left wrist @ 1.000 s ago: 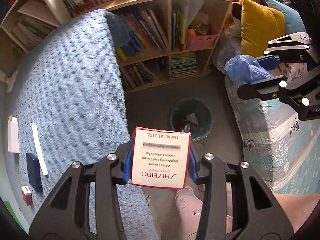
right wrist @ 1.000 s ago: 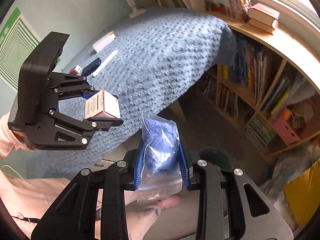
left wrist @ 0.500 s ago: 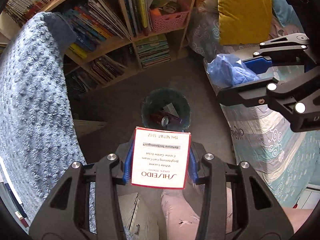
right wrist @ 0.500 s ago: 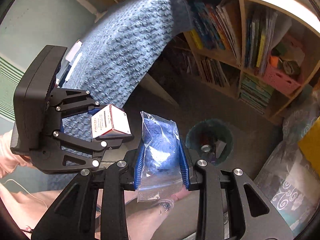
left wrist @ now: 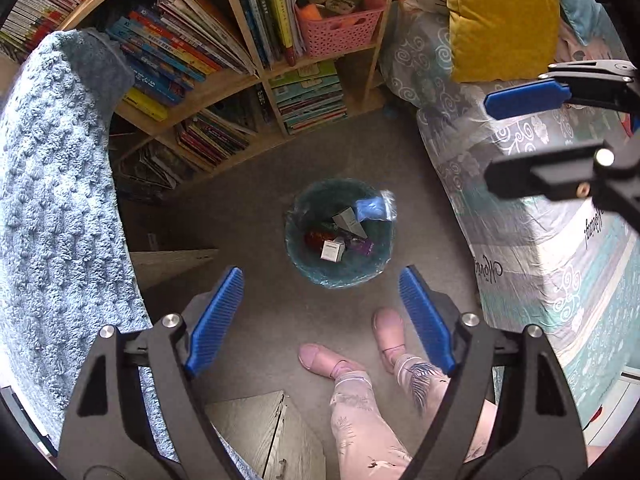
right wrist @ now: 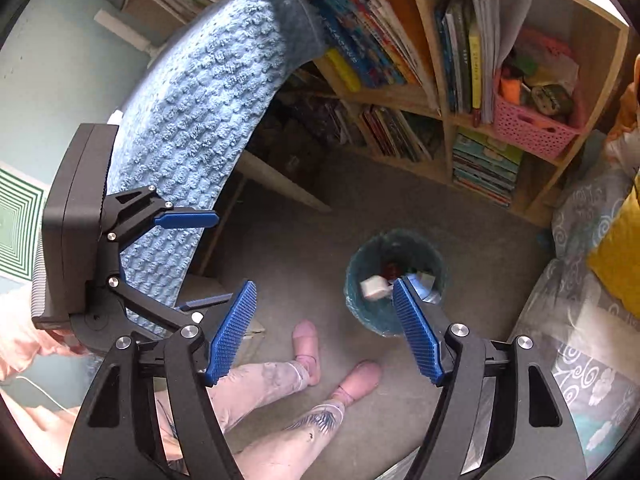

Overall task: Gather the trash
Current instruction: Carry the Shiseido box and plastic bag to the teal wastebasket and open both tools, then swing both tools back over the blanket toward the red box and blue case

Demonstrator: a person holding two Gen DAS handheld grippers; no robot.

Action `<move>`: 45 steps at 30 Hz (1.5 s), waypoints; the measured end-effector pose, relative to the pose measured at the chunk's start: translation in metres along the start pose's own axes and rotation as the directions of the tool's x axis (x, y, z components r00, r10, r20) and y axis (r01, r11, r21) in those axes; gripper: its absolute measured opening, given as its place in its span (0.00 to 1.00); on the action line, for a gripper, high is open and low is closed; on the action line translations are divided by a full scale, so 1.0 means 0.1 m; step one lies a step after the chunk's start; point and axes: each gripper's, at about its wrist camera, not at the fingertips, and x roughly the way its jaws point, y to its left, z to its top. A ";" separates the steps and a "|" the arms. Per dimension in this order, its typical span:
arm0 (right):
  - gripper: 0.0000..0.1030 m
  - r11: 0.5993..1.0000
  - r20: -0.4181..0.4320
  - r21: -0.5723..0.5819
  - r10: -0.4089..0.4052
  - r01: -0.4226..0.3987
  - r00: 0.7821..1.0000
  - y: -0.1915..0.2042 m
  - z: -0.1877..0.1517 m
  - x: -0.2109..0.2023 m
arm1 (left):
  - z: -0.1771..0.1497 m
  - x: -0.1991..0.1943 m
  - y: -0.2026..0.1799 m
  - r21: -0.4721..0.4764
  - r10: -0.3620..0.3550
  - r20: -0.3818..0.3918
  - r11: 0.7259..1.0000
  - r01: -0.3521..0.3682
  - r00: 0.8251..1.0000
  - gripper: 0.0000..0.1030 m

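Left wrist view: both the left hand-held gripper [left wrist: 320,320] and right hand-held gripper [right wrist: 324,328] just opened, empty; light stiff carton [left wrist: 332,250] and soft crinkly blue bag [left wrist: 374,208] in bin [left wrist: 340,276], frame centre.

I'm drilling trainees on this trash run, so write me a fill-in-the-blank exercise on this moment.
1. The white box now lies inside the teal ____.
2. The fingers of the left gripper stand ____, with nothing between them.
3. The blue-filled plastic bag rests at the bin's ____.
4. The basket on the bookshelf is coloured ____.

Missing words: bin; open; rim; pink
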 end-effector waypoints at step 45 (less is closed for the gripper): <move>0.85 0.998 0.074 -0.025 -0.056 0.058 0.996 0.36 -0.03 -0.52 | -0.35 -0.77 0.17 -0.053 0.036 0.107 0.998 -0.031 0.994 0.93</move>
